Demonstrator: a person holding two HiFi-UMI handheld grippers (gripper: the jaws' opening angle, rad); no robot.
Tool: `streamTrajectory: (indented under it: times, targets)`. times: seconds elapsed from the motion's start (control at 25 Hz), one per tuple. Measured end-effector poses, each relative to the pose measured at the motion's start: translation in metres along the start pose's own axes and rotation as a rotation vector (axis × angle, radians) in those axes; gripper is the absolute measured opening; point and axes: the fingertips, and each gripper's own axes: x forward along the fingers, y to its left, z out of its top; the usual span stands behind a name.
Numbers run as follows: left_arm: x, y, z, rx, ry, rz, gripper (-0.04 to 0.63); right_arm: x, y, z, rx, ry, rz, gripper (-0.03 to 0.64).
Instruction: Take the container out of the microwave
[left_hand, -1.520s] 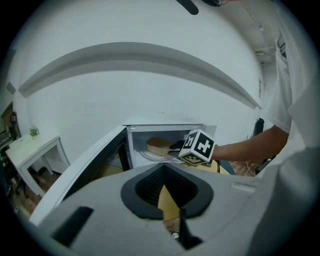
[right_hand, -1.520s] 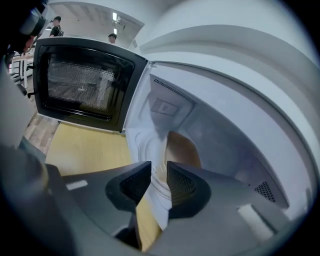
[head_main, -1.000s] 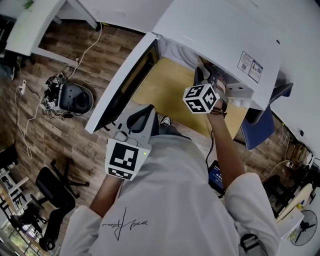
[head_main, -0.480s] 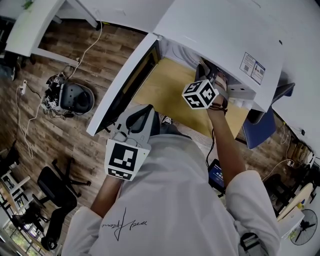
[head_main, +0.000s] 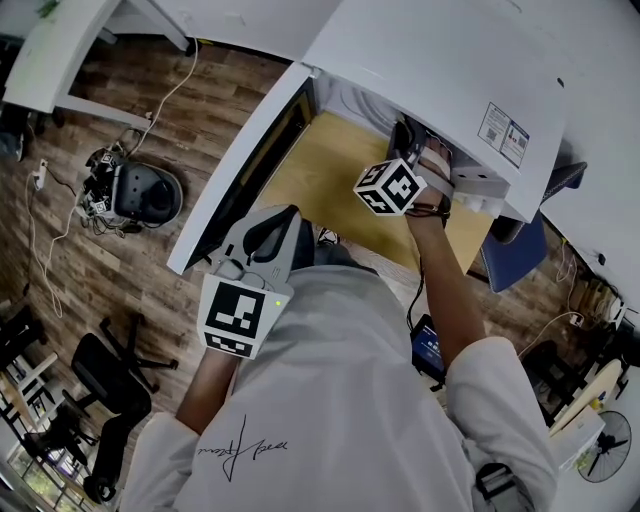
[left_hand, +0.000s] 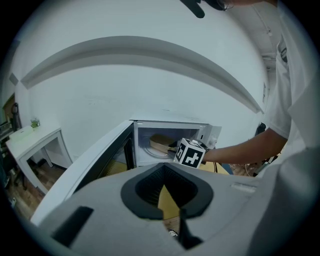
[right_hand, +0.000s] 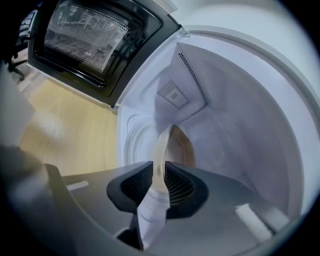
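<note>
Container (right_hand: 177, 145) sits inside the microwave (right_hand: 230, 115), whose door (right_hand: 95, 40) stands wide open beside the yellow worktop (right_hand: 60, 135). The right claw (right_hand: 159, 172) has just been closing and now pinches the container's thin rim between its pads. The left claw (left_hand: 165, 187) hovers outside the microwave, parted and empty.

Right grey two-jaw gripper (right_hand: 159, 180) at end of outstretched bare forearm (head_main: 440, 280), angled downward. Jaws just been closing; pads pinch rim of tan thin-walled container (right_hand: 179, 145). Left grey two-jaw gripper (left_hand: 167, 192) held low near torso, angled downward, jaws apart, nothing between.
</note>
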Motion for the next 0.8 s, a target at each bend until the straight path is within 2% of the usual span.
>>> streamTrajectory:
  times: [0.08, 0.8]
  targets:
    - [-0.001, 0.002, -0.001, 0.001, 0.002, 0.004, -0.008, 0.000, 0.001, 0.004, -0.013, -0.003, -0.014, 0.067]
    - [-0.002, -0.002, -0.003, 0.029, -0.003, -0.004, -0.007, -0.010, -0.002, 0.003, 0.028, -0.004, 0.003, 0.061]
